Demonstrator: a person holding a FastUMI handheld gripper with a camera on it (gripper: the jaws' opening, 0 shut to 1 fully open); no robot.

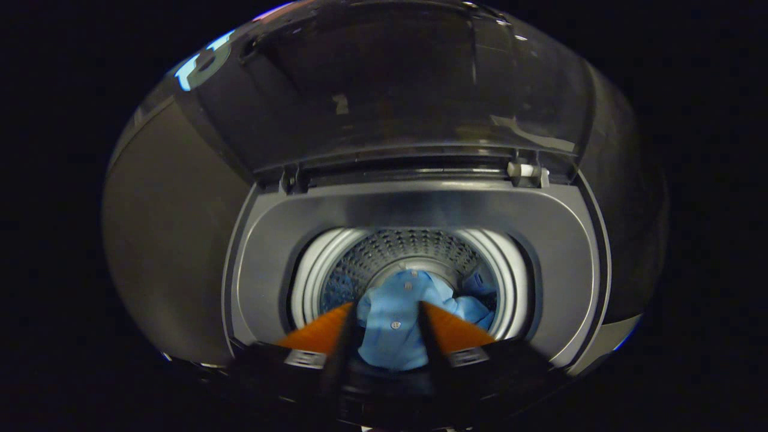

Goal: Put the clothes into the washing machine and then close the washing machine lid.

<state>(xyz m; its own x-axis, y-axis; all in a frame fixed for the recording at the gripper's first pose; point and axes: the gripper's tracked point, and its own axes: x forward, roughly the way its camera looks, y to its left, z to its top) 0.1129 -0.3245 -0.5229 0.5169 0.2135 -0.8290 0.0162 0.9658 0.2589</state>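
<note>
Dark booth behind washing machine point(414, 207), lid point(396, 84) raised; blue shirt point(393, 327) lies in drum point(414, 255), between spread, empty gripper point(387, 309) fingers; soft, light, limp fabric—pinch a bunched fold if regrasping.

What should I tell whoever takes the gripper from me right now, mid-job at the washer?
Gripper: fingers apart, over the washing machine's opening; the shirt shows between them, and I can't tell whether they are pressing on it.
Light blue shirt: bunched inside the drum, buttons facing up.
Lid: raised, standing open behind the opening.
Done: shirt appears to be in the drum.
Left: confirm the fingers are free of the shirt, back out, then lower the lid until it closes.
</note>
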